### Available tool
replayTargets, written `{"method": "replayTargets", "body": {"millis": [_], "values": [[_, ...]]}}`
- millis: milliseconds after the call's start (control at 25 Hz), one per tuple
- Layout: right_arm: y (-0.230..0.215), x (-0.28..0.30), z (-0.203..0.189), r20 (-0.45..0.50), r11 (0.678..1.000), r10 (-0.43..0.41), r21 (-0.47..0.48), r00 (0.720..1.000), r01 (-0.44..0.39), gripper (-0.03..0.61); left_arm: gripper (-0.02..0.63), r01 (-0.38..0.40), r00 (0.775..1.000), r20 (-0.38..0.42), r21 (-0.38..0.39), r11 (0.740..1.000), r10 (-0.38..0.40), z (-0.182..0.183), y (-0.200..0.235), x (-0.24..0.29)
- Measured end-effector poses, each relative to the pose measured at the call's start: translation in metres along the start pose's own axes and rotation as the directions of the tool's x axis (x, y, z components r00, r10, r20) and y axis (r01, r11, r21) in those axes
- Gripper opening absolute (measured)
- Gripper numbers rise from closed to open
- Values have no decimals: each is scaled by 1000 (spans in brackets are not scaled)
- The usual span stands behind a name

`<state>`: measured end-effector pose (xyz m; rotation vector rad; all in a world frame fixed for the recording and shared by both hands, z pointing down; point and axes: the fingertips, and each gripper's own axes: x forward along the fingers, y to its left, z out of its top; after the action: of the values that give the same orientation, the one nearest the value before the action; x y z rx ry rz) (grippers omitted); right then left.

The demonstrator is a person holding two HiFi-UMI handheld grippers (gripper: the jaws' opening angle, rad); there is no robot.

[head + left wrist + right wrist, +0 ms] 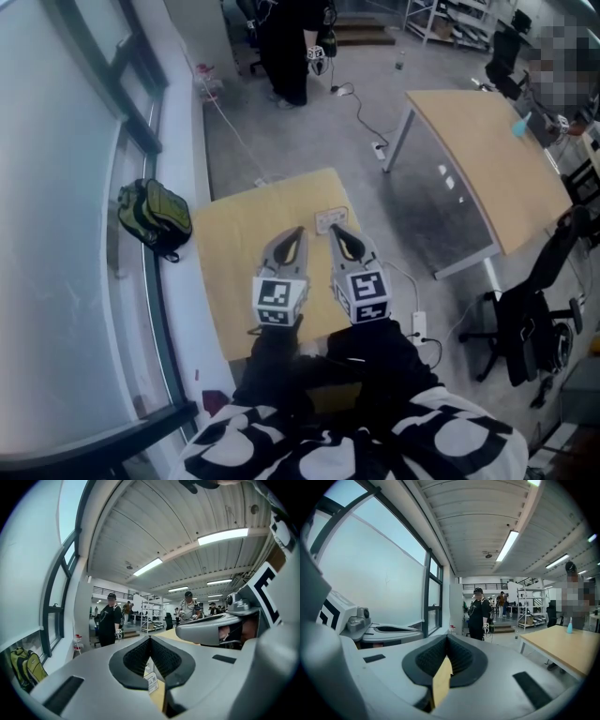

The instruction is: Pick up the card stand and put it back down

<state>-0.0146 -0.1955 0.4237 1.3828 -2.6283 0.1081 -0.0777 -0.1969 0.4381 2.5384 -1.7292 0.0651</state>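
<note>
Small bench (pixel 225 244): pale wood-look top, flat, square-cornered, matte. Its left edge lies close to a window ledge, where an olive and black backpack (pixel 155 217) slumps.

Card stand (pixel 330 219): a small whitish rectangle resting on the bench toward the far right part, short of the edge. It is just ahead of the tips of both tongs and held by neither.

Left tongs (pixel 296 232): grey moulded shells with black ribbed pads, tips together and nothing clamped; a strip of the stand's printed label shows through the gap beneath.

Right tongs (pixel 336 231): same build, tips together and empty.

Bare grey concrete floor (pixel 309 131) lies beyond the far and right edges. A second, larger wood table (pixel 487 159) stands well apart.
</note>
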Motion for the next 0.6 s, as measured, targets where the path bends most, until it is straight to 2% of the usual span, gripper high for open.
{"method": "replayTargets", "body": {"millis": [240, 600], "values": [[16, 2, 0, -15, 999, 27, -25, 1000, -28, 18, 8, -14, 1000, 17, 19, 1000, 14, 2, -3, -7], [29, 3, 0, -36, 999, -4, -37, 999, 3, 18, 7, -54, 998, 15, 0, 999, 54, 3, 22, -27]]}}
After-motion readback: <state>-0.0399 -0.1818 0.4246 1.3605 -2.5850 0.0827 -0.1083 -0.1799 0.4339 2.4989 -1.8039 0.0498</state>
